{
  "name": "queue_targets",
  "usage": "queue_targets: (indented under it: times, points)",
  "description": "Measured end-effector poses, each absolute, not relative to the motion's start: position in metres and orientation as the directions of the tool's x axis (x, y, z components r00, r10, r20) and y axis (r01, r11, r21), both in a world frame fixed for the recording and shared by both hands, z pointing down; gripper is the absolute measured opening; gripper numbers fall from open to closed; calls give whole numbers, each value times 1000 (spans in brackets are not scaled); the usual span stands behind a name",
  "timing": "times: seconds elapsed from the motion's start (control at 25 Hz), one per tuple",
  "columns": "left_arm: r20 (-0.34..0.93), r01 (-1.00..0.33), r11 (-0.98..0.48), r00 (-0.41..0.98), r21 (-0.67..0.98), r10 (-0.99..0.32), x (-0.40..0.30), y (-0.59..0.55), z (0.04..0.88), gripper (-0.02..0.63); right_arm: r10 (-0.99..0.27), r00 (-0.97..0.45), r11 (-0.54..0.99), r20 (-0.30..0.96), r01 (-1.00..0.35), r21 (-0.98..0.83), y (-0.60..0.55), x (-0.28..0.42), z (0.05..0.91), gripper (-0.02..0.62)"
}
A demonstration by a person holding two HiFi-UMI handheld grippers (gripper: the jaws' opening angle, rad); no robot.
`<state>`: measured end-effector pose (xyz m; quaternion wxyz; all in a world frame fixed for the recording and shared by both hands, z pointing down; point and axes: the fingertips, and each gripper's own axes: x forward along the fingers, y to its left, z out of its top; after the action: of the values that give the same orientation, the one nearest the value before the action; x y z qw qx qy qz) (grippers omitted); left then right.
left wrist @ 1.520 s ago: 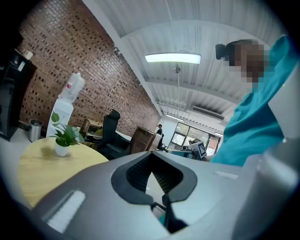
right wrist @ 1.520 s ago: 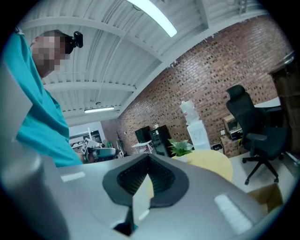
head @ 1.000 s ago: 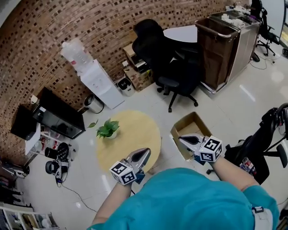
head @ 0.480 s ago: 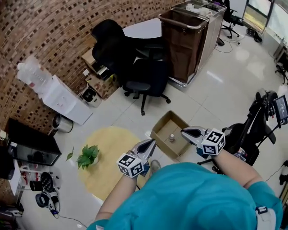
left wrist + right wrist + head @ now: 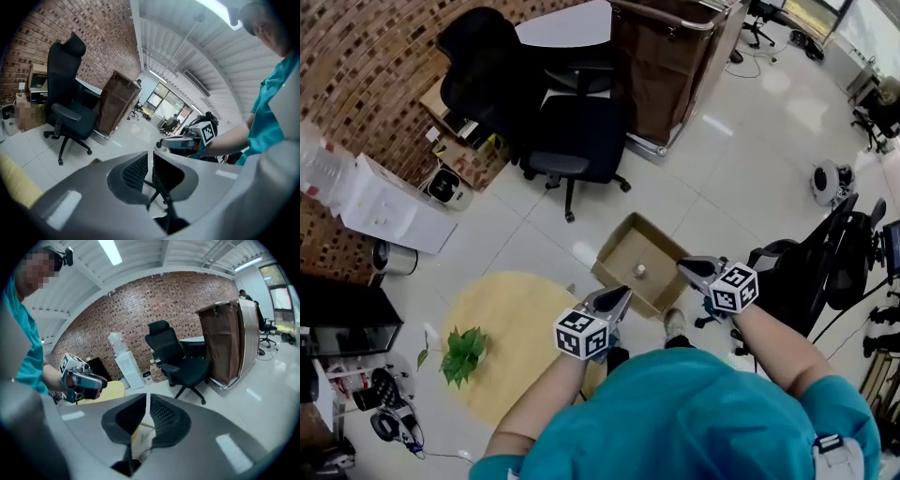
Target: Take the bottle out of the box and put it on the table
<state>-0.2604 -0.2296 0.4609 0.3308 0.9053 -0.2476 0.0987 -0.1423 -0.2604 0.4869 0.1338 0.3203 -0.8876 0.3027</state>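
An open cardboard box (image 5: 623, 246) lies on the tiled floor just ahead of both grippers. A small bottle (image 5: 639, 272) stands upright inside it. The round yellow table (image 5: 502, 314) is at the lower left. My left gripper (image 5: 619, 296) hovers at the box's near left corner; its jaws are opening from a thin slit, with nothing between them (image 5: 150, 155). My right gripper (image 5: 687, 267) hangs at the box's right edge, jaws together and empty (image 5: 147, 397). Each gripper shows in the other's view: the right gripper (image 5: 180, 142) and the left gripper (image 5: 86, 379).
A black office chair (image 5: 567, 141) and a tall brown cart (image 5: 661, 66) stand beyond the box. A second dark chair (image 5: 811, 272) is close on the right. A potted plant (image 5: 461, 349) sits on the yellow table, and a white water dispenser (image 5: 370, 202) stands by the brick wall.
The person has turned from the yellow table toward the box. Both grippers swung with them and now flank the box's near side. The bottle inside has come into view.
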Motion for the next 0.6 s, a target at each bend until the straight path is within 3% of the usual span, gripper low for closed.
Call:
queue_targets:
  times: [0.24,0.32,0.44,0.6]
  points:
    - [566,-606,-639,765,474,-305,-182,-289,583,91,-353,-704,614,617,-671,-415,-303,-79,705,40]
    - [654,-654,-621,702,433,-283,-164,-295,677,139,-297,-709,635,639,-647,-423,-302,-77,816,51]
    - [787,-683,-645,584,343,-199,-143,-271,882,187,-250,-738,638,627,-612,-467,-273,-82,1016,64]
    - [880,-668,-679,470,303,-70,-156,-268,1056,212,-225,-746,605,627,-611,-510,-258,-110,1149,69]
